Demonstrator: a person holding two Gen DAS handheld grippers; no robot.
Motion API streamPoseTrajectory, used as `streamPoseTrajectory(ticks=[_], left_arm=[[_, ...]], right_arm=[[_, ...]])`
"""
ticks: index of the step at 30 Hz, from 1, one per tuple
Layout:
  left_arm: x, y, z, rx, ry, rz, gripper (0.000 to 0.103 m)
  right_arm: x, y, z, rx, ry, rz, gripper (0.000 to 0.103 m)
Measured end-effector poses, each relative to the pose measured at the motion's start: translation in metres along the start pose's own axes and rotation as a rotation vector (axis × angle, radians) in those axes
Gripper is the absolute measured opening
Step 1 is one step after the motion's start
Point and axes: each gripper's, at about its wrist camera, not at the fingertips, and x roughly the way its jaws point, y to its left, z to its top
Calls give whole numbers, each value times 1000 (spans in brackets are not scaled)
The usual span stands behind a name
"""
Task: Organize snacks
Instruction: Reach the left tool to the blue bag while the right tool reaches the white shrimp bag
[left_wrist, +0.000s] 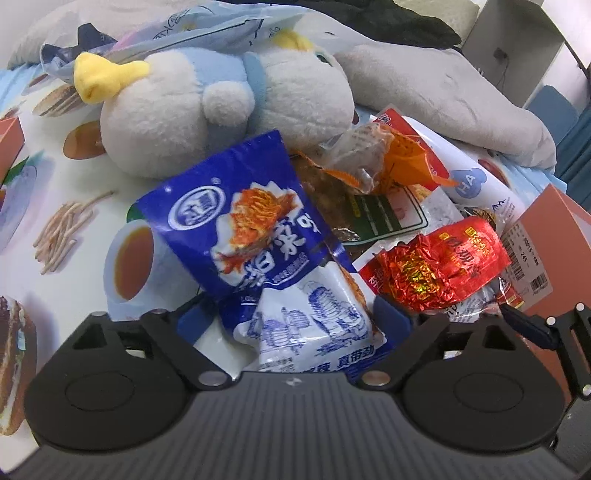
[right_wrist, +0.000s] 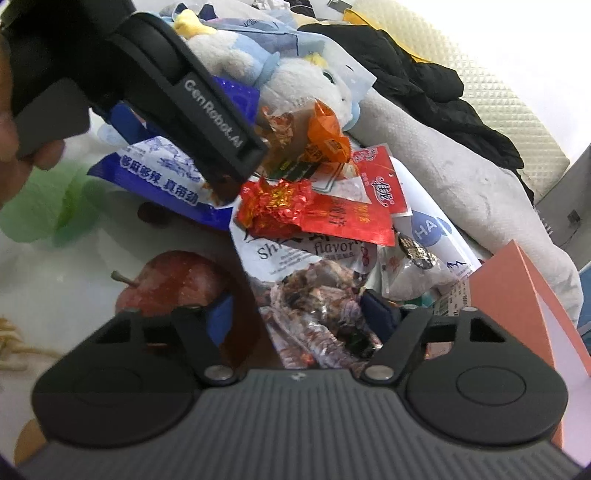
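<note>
Left gripper (left_wrist: 291, 314) spread around blue snack bag (left_wrist: 251, 229), not clamped. Right gripper (right_wrist: 299, 314) apart over clear-fronted packet (right_wrist: 317, 314). Orange box (right_wrist: 532, 295) beside pile.

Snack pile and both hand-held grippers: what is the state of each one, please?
blue-white packet: puffed, tilted on the pile.
flavor packet: crinkled, lying flat.
red foil packet: crumpled.
orange wrapper: crumpled, on top of the pile.
left hand-held gripper: open, blue-white packet between its fingers.
right hand-held gripper: jaws apart around flavor packet; grip unclear.
</note>
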Motion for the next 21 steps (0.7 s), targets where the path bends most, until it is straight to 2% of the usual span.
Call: streamPoseTrajectory(ticks=[4,12,21], left_arm=[[-8,1,-5,4,-1,4,88],[-35,2,-27,12,15,-6,85],[-81,6,-52,0,23,-17,84]], right_arm=[[-7,-2,-2,7,7,4,54],[-35,2,-11,48,29,39,51],[-74,3,-26,112,60,76,41]])
